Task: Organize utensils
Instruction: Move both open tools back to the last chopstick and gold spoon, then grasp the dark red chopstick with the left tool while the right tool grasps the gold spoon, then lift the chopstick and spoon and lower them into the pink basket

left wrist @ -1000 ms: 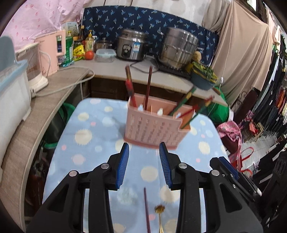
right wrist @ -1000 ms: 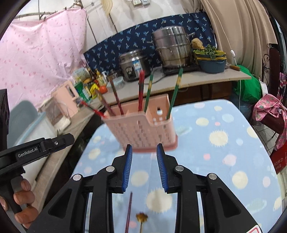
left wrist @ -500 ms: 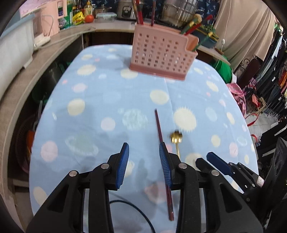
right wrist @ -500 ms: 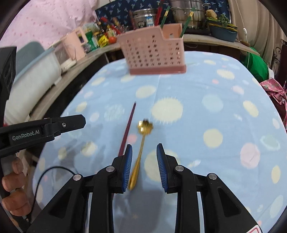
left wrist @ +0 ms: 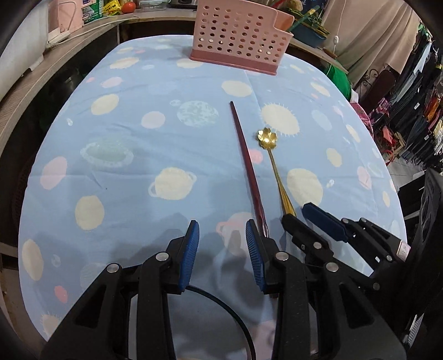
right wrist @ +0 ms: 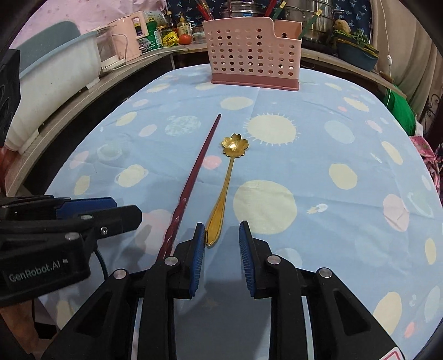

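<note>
A dark red chopstick [left wrist: 247, 163] and a gold flower-bowl spoon [left wrist: 272, 163] lie side by side on the blue dotted tablecloth [left wrist: 124, 180]. A pink perforated utensil basket [left wrist: 241, 36] stands at the table's far edge, holding several chopsticks. My left gripper [left wrist: 221, 235] is open and empty, its right finger beside the chopstick's near end. My right gripper [right wrist: 221, 238] is open and empty, its left finger beside the spoon's handle end [right wrist: 214, 227]. The chopstick [right wrist: 193, 177], spoon bowl [right wrist: 234, 144] and basket [right wrist: 252, 63] also show in the right wrist view.
A wooden counter [right wrist: 83, 91] curves round the table's left and far sides, holding a pink appliance [right wrist: 124, 36], bottles, a tomato, and metal pots [right wrist: 313, 16]. A white and blue tub [right wrist: 55, 61] sits on the left. Hanging clothes [left wrist: 415, 91] are at the right.
Both grippers have pulled back from the basket and tilted down toward the table. The chopstick and spoon now lie just ahead of the fingertips. Both grippers stayed open.
</note>
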A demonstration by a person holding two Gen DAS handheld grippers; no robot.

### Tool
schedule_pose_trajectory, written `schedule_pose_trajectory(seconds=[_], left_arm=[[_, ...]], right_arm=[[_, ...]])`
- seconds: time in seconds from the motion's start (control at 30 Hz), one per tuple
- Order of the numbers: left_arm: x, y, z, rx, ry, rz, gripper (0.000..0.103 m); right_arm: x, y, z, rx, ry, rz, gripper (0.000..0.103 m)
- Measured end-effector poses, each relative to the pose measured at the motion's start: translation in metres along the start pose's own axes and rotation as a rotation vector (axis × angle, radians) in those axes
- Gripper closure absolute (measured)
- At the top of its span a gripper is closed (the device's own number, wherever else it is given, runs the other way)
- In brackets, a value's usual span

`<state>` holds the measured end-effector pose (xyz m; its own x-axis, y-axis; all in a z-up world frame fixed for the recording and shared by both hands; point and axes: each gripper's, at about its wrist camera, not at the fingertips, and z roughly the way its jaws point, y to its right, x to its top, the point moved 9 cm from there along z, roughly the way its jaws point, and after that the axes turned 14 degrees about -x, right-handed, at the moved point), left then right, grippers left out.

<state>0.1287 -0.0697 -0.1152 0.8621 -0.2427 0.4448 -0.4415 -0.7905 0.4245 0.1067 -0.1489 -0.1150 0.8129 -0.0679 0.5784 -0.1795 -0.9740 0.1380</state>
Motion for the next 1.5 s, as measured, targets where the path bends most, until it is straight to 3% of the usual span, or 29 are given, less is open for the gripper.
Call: schedule_pose_trajectory(seconds=[0.13, 0.4, 0.6, 0.97, 1.07, 1.13, 1.2, 1.5], left_arm=[[-0.011, 0.007, 0.005, -0.026, -0.024, 0.011, 0.070], [-0.025, 0.019, 0.011, -0.059, -0.057, 0.033, 0.069], [-0.031, 0.027, 0.012, -0.062, -0.063, 0.056, 0.063], [-0.038, 0.039, 0.015, -0.054, -0.068, 0.102, 0.063], [-0.038, 0.039, 0.016, -0.050, -0.064, 0.107, 0.067], [-0.039, 0.039, 0.016, -0.057, -0.068, 0.104, 0.085], [-0.039, 0.039, 0.017, -0.066, -0.073, 0.099, 0.093], [-0.031, 0.039, 0.004, -0.067, -0.035, 0.084, 0.096]], right_arm=[[-0.001, 0.008, 0.000, -0.010, 0.001, 0.013, 0.093], [-0.005, 0.022, -0.001, 0.013, -0.029, 0.074, 0.093], [-0.011, 0.036, -0.006, 0.024, -0.049, 0.135, 0.093], [-0.010, 0.040, -0.012, 0.024, -0.037, 0.151, 0.093], [-0.011, 0.041, -0.012, 0.022, -0.036, 0.155, 0.093], [-0.011, 0.042, -0.013, 0.021, -0.035, 0.157, 0.093], [-0.011, 0.042, -0.013, 0.022, -0.033, 0.160, 0.093], [-0.002, 0.046, -0.022, 0.030, -0.009, 0.169, 0.093]])
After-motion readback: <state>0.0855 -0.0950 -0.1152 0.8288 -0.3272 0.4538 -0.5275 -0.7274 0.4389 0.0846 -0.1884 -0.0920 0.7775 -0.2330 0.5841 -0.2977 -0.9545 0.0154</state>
